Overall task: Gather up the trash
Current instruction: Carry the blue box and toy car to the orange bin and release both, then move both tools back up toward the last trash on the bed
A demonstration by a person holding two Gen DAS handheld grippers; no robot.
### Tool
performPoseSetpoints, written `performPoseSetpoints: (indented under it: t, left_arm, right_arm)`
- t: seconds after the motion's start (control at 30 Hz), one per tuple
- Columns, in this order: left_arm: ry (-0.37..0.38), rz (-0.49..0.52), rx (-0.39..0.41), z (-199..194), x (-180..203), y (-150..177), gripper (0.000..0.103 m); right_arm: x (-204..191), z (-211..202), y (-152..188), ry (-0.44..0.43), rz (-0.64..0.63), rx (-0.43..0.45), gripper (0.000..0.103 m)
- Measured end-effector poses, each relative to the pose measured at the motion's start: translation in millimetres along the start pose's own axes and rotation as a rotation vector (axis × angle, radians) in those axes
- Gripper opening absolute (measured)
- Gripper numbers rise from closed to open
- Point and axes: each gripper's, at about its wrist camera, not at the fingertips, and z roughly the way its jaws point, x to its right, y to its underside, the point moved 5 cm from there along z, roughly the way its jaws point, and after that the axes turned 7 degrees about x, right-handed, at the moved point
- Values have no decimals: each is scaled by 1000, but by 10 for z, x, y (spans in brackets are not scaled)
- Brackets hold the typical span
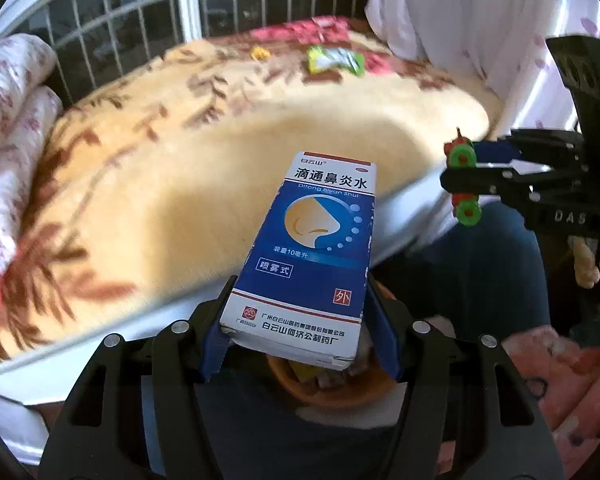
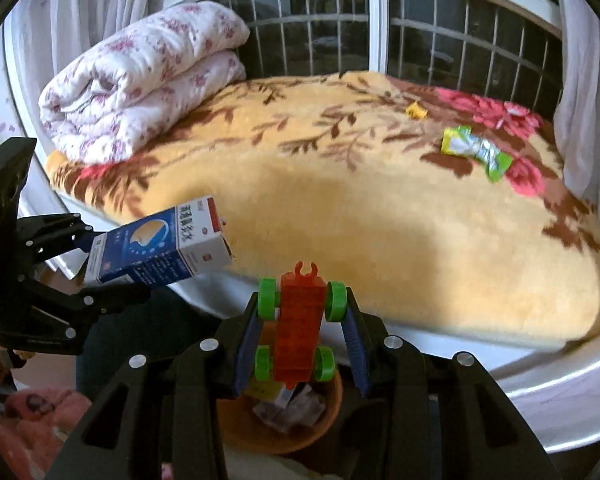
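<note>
You are at the drop-off step. Your left gripper (image 1: 300, 320) has its fingers clamped on the blue medicine box (image 1: 306, 248), and your right gripper (image 2: 300, 344) is clamped on the red toy car with green wheels (image 2: 300, 330). Both hang over the orange bin (image 2: 280, 428), which sits at 6 o'clock below the fingers and already holds scraps. Next, open over its mouth, judging each drop so nothing lands outside. On the bed (image 2: 380, 216), a green wrapper (image 2: 476, 150) and a yellow scrap (image 2: 416, 111) wait at 1 o'clock.
</note>
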Motion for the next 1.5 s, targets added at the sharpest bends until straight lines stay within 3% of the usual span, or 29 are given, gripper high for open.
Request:
performPoseSetpoints:
  t: [0.53, 1.13, 1.17, 1.23, 1.3, 1.5]
  left_arm:
    - [111, 62, -294, 688, 271, 740, 58]
    - [123, 18, -463, 1179, 217, 941, 59]
    - [129, 13, -470, 1195, 217, 948, 59]
    - [118, 9, -480, 1224, 217, 969, 70]
    - [103, 9, -478, 1232, 206, 971, 79]
    - [101, -7, -470, 1226, 172, 954, 83]
  right_arm:
    - [3, 461, 658, -18, 34, -197, 39]
    - [81, 930, 1021, -43, 84, -354, 40]
    - [82, 946, 1024, -44, 88, -358, 42]
    - [94, 966, 1006, -48, 101, -359, 71]
    - [113, 954, 966, -34, 100, -344, 73]
    - [243, 889, 903, -17, 135, -318, 74]
